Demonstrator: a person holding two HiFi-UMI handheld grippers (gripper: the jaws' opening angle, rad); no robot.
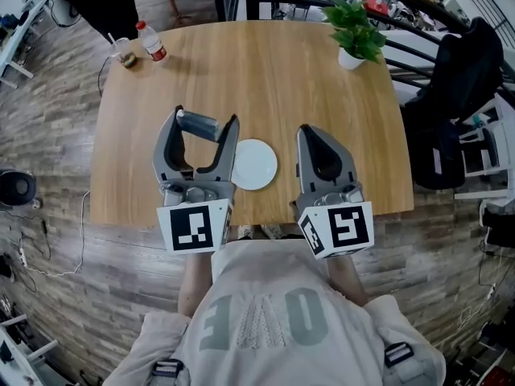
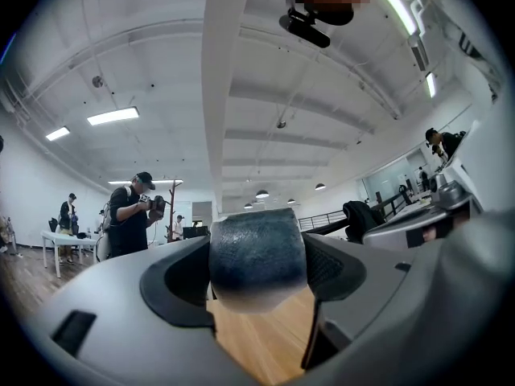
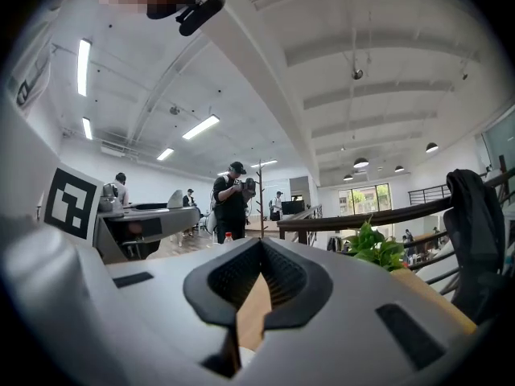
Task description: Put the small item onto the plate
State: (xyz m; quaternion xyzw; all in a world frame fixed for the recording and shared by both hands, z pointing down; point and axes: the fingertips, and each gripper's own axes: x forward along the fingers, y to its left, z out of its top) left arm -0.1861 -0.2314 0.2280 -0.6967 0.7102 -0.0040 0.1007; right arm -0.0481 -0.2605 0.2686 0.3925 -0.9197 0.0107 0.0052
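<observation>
A small dark grey cylinder point(image 1: 198, 124) lies crosswise between the tips of my left gripper point(image 1: 206, 119), which is shut on it above the wooden table point(image 1: 265, 79). In the left gripper view the same cylinder point(image 2: 257, 256) fills the gap between the jaws, with table wood below it. A round white plate point(image 1: 254, 164) rests on the table just right of the left gripper, between the two grippers. My right gripper point(image 1: 306, 130) hovers to the right of the plate, shut with nothing in it; in the right gripper view its jaws meet at the tip point(image 3: 259, 244).
A potted green plant point(image 1: 355, 29) stands at the table's far right corner. A bottle with a red label point(image 1: 151, 41) and a cup point(image 1: 123, 52) sit at the far left corner. A dark jacket point(image 1: 463, 79) hangs on a chair at the right. Other people stand in the room.
</observation>
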